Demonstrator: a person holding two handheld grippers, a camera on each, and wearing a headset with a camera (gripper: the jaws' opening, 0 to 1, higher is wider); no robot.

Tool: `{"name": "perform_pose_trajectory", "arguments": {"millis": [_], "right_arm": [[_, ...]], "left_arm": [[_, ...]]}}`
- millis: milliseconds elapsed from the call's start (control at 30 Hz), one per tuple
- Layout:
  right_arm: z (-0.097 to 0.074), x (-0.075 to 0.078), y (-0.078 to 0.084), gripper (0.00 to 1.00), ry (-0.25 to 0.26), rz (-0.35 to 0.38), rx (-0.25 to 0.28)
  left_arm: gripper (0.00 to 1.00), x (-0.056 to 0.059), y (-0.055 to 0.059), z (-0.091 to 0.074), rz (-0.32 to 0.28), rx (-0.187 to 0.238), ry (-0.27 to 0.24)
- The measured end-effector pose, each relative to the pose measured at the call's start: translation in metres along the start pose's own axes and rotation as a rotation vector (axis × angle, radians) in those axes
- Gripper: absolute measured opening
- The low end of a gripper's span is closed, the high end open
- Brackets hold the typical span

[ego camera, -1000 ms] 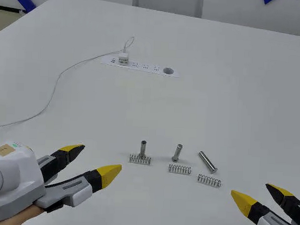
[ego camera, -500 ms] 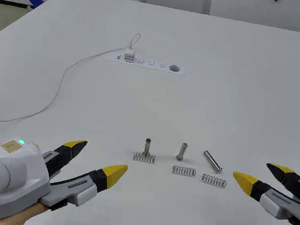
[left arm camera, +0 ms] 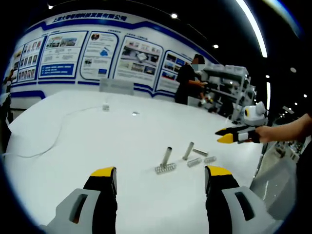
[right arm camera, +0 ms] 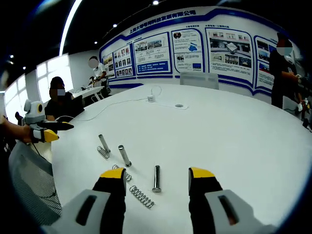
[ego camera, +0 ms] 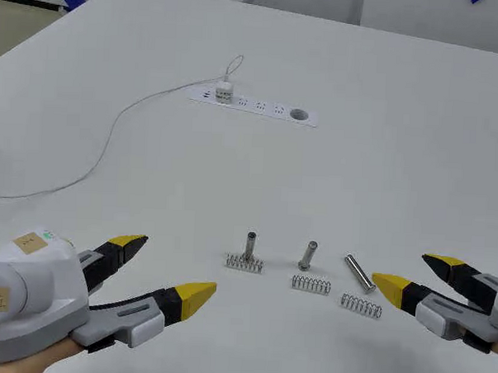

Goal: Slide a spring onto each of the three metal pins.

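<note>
While both grippers hang low at the near edge of the white table (ego camera: 416, 144), neither has hold of anything. The left gripper (ego camera: 161, 269) has its yellow tips spread wide, and the right gripper (ego camera: 415, 273) is likewise parted, with nothing between its jaws.

Just beside the right gripper's nearer tip lies the right spring (ego camera: 360, 304), flat on the table, its long axis running roughly side to side across the person's front. Just beyond it the right pin (ego camera: 359, 272) also lies flat, but its length runs away from the person, crosswise to that spring. For this pair the right gripper looks by far the nearer.

Further left, the middle spring (ego camera: 311, 283) lies before the standing middle pin (ego camera: 308, 255). The left spring (ego camera: 244, 263) rests at the foot of the upright left pin (ego camera: 251, 243), nearer the left gripper, though that gripper is well apart from it.

Far back sits a power strip (ego camera: 261, 108), its cable (ego camera: 110, 139) trailing left.
</note>
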State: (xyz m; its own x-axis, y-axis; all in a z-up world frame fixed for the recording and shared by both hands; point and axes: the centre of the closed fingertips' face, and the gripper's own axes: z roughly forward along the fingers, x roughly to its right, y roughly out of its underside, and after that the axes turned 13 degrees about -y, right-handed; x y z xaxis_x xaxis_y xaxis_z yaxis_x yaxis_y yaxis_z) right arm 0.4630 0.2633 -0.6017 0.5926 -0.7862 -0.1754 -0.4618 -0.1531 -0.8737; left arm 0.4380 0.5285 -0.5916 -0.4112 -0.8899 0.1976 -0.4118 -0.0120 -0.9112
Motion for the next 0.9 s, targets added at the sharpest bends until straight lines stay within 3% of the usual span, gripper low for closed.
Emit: {"name": "perform_pose_trajectory", "arguments": {"millis": [133,300,533,900], "right_arm": [[0.008,0.002,-0.001,0.49,0.002,0.009,-0.011],[0.021,0.003,0.002,0.46,-0.01,0.002,-0.064],[0.037,0.003,0.013,0.42,-0.038,-0.019,-0.176],[0.058,0.013,0.028,0.33,-0.039,0.004,-0.263]], "left_arm": [[0.77,0.0,0.0,0.0,0.0,-0.003,-0.004],[0.79,-0.001,0.001,0.0,0.0,-0.007,-0.011],[0.81,-0.002,0.005,0.001,0.001,-0.022,-0.012],[0.84,0.001,0.008,0.002,0.005,-0.039,-0.007]]}}
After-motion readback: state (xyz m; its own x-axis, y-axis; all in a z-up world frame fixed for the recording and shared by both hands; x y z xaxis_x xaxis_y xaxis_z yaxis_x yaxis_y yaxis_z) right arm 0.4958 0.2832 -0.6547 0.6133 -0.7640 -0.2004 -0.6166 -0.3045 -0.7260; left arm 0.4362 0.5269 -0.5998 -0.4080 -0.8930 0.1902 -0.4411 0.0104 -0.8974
